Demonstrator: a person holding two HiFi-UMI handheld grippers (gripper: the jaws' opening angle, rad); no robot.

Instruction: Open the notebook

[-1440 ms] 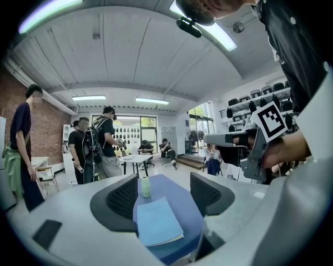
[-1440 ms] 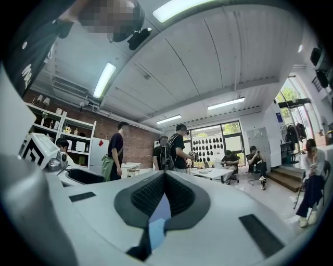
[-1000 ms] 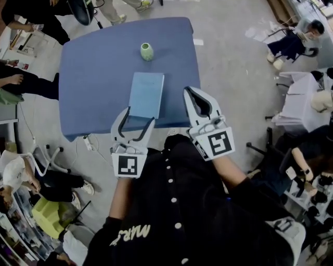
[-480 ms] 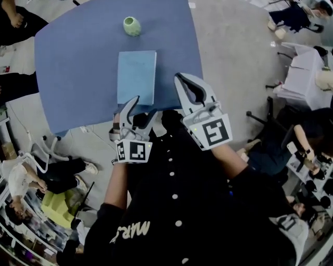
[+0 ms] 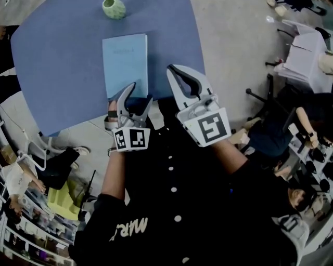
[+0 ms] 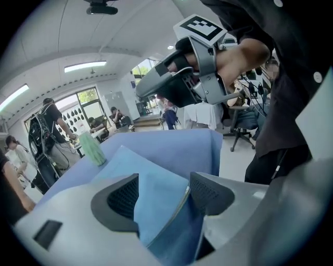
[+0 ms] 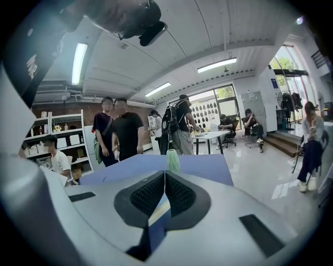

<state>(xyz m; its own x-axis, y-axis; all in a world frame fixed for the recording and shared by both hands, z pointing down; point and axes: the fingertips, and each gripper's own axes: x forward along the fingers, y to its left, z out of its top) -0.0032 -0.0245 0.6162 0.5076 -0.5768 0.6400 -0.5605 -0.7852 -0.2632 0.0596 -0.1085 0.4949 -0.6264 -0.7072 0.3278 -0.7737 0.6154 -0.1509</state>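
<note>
A light blue notebook (image 5: 125, 62) lies closed on the blue table (image 5: 62, 57), near its front edge. My left gripper (image 5: 139, 93) is open at the notebook's near edge. In the left gripper view, the notebook's (image 6: 151, 192) near corner lies between the spread jaws of that gripper (image 6: 164, 195), and I cannot tell whether they touch it. My right gripper (image 5: 173, 70) hovers just right of the notebook over the table's front edge. Its pads meet at the tips (image 7: 165, 179) with nothing held.
A small green vase (image 5: 114, 8) stands on the table beyond the notebook, and it also shows as the vase (image 7: 173, 160) in the right gripper view. Several people stand or sit around the room. Chairs and a white table (image 5: 307, 52) are off to the right.
Both grippers have come forward to the table's front edge. The left gripper now straddles the notebook's near corner. The table and vase have slid up in the head view.
</note>
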